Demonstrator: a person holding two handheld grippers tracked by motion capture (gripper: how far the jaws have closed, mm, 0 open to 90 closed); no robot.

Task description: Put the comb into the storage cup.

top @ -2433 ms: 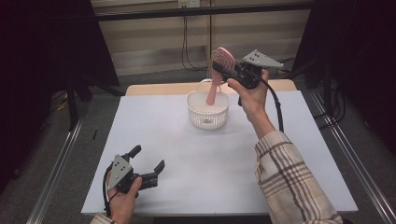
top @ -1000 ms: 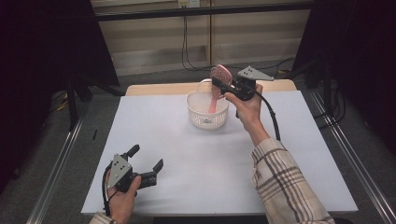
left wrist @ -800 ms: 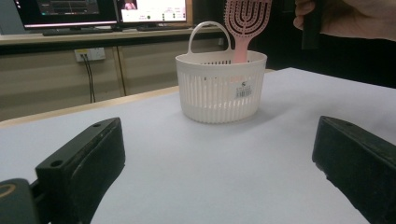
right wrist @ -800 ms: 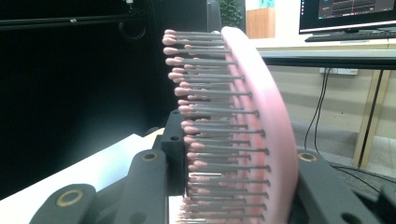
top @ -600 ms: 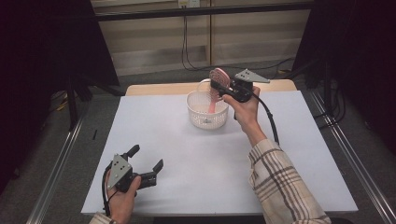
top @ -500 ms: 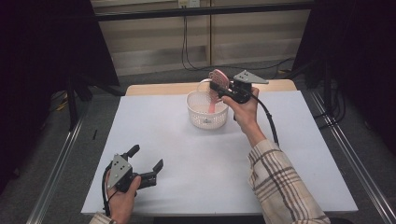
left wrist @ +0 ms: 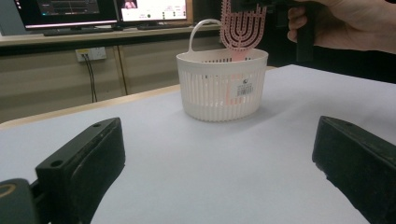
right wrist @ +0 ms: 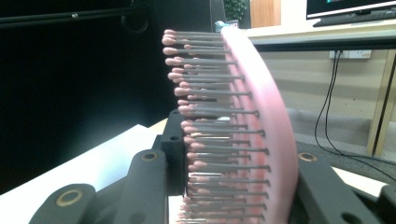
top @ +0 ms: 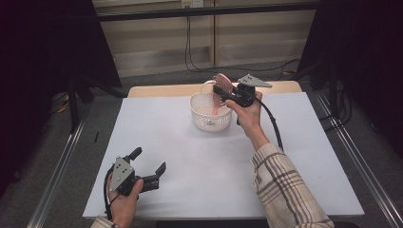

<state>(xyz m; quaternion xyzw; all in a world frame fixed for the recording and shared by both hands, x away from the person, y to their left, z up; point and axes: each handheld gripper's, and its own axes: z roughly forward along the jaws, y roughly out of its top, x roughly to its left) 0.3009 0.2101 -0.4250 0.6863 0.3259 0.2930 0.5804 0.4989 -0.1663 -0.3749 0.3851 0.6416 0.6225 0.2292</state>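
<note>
A pink hairbrush [top: 221, 87] stands handle-down in a white slatted basket [top: 210, 113] at the table's far middle. My right gripper [top: 222, 90] is shut on the brush head, above the basket's rim. In the right gripper view the bristled pink hairbrush [right wrist: 243, 135] sits between the two black jaws. In the left gripper view the basket [left wrist: 222, 84] and the hairbrush [left wrist: 241, 32] show ahead, the handle down inside. My left gripper [top: 149, 164] rests open near the table's front left corner, nothing between its jaws.
A white sheet covers the table [top: 199, 161], with a wooden strip [top: 161, 89] along its far edge. The basket has a thin upright handle loop [left wrist: 201, 28]. Dark curtains and cables lie beyond the table. Metal rails run along both sides.
My right gripper has lowered the hairbrush, sinking its handle deeper into the basket. The left gripper has stayed where it was.
</note>
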